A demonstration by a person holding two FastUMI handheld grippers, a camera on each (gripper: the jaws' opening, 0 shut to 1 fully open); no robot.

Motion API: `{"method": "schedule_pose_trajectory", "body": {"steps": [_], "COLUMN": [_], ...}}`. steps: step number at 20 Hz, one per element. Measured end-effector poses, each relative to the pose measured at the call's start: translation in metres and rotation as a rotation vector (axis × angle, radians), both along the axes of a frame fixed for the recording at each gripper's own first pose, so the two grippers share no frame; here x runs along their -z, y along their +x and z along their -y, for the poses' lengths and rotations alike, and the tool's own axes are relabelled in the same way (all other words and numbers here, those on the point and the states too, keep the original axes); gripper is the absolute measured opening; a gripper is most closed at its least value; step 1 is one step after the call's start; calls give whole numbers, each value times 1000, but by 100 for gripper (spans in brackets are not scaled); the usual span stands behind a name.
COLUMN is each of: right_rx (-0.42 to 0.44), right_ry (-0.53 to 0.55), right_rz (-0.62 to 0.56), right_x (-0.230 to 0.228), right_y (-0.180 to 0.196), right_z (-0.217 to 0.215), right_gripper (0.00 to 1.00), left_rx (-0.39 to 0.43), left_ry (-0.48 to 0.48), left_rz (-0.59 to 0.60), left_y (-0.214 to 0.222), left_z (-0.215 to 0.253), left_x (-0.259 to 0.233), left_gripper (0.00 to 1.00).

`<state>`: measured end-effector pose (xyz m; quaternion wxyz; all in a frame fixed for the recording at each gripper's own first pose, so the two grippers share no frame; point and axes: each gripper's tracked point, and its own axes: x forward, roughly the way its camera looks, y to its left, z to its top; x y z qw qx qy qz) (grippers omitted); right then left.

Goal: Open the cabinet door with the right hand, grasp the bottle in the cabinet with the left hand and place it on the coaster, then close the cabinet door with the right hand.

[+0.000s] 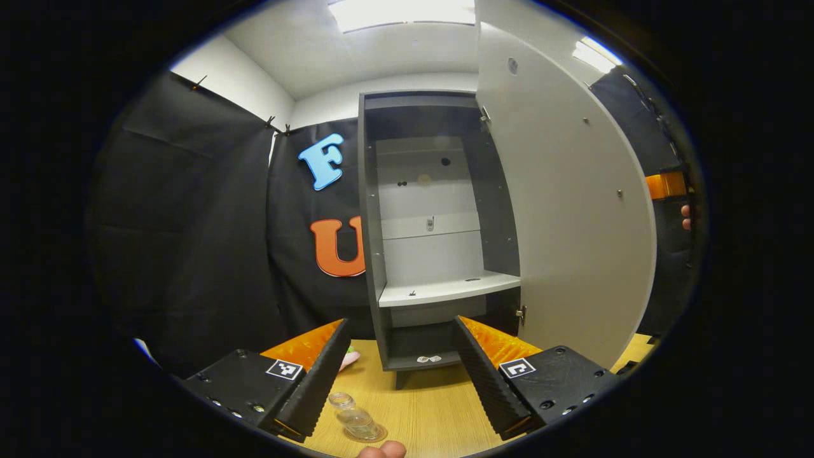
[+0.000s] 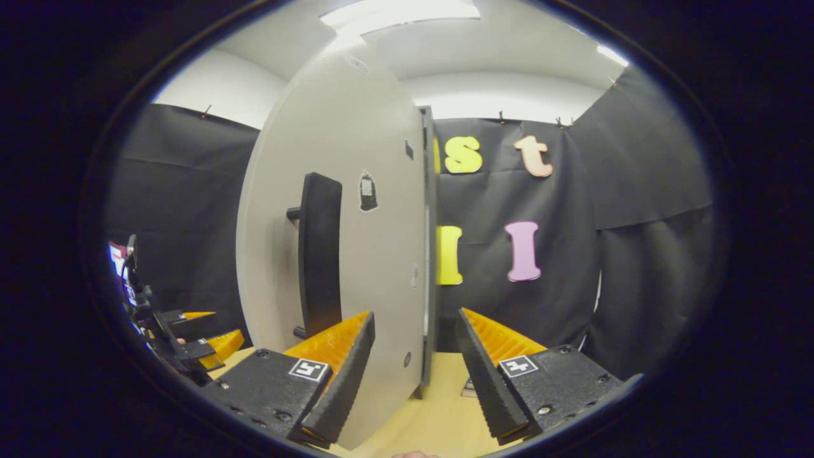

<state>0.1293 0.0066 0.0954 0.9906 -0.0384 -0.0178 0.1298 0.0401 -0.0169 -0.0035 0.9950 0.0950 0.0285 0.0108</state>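
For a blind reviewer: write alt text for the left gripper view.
A grey cabinet stands with its door swung open and its shelf bare. In front, the left gripper is open over a wooden table, above a clear bottle on a coaster.

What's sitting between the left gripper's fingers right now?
In the left gripper view, a clear bottle stands on the wooden table between the open left gripper fingers, untouched by either.

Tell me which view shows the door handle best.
The right gripper view: the handle stands out as a tall dark bar on the door's outer face. The left gripper view shows the door's bare inner face.
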Motion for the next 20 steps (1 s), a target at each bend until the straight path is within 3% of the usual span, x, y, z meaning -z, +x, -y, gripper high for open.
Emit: {"method": "schedule_pose_trajectory", "body": {"steps": [7, 13, 18, 19, 20], "right_rx": [-156, -252, -213, -200, -187], "right_ry": [49, 17, -43, -47, -44], "right_rz": [-28, -24, -14, -9, -7], "right_x": [8, 12, 13, 12, 11], "right_y": [33, 91, 143, 149, 157], "right_z": [-96, -184, -231, -236, -238], "right_gripper": [84, 85, 86, 81, 86], "left_rx": [-19, -37, -67, -67, -68], "left_ry": [-7, -12, -40, -48, -58], "left_rz": [-44, -51, -65, -61, -55], "left_y": [-14, -19, -23, -24, -25], "left_z": [-22, -51, -84, -88, -92], "left_x": [20, 28, 38, 38, 38], "left_gripper": [96, 96, 96, 96, 96]}}
